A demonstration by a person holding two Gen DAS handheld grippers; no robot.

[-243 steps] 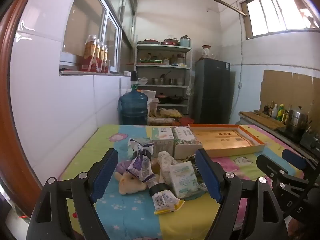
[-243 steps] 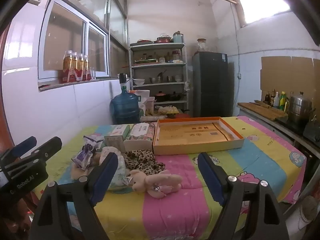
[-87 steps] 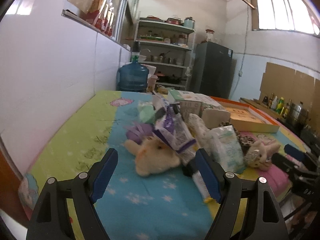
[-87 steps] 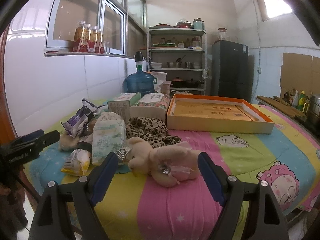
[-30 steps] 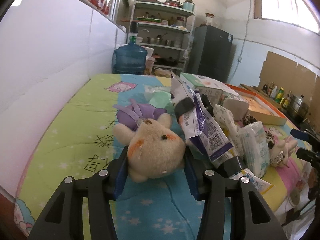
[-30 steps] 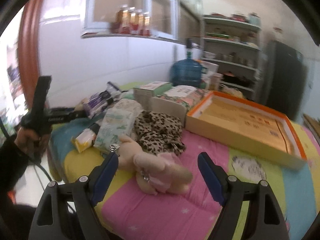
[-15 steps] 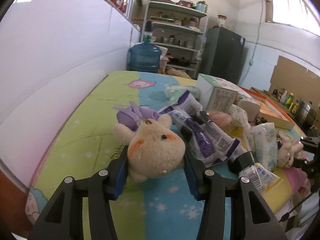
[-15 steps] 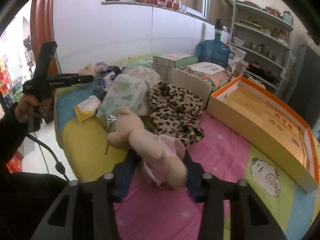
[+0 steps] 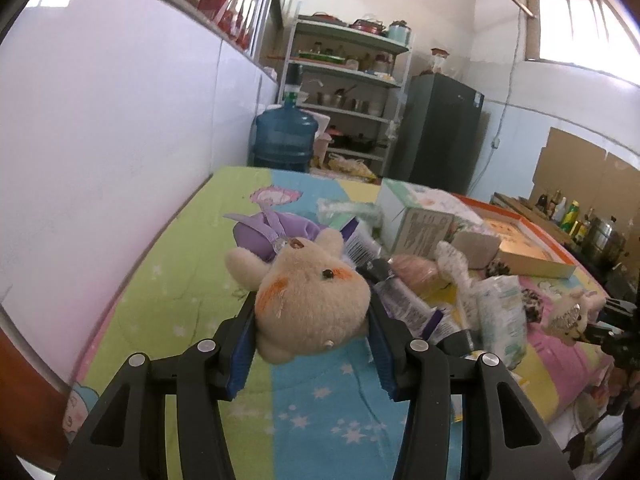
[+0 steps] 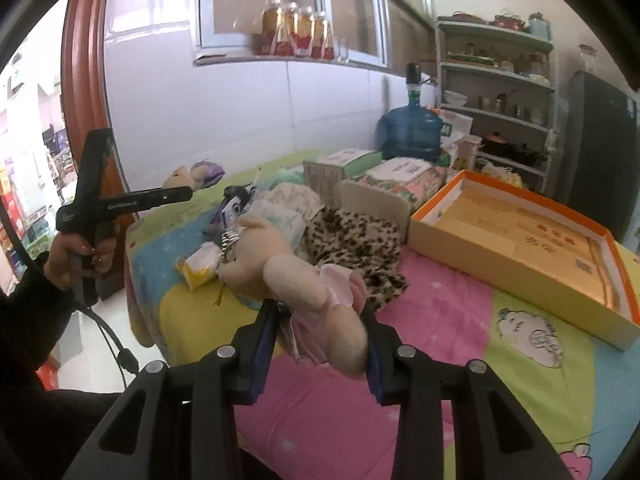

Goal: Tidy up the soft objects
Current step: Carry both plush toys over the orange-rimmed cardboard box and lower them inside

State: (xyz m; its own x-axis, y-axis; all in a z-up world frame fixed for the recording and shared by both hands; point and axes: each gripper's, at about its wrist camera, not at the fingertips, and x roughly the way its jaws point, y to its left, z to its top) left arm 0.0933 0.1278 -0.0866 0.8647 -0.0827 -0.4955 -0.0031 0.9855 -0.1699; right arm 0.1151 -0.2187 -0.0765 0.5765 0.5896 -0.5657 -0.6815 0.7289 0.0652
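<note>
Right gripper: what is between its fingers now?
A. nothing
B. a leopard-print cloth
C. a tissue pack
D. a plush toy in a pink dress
D: the right gripper has just closed its jaws on the plush toy in a pink dress; the leopard cloth lies behind it.

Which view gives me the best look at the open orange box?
The right wrist view. The orange box sits there close and nearly whole, with its printed tan bottom visible, beyond the pink-dressed plush toy in the right claw. The left wrist view shows only a distant strip, partly hidden behind cartons.
</note>
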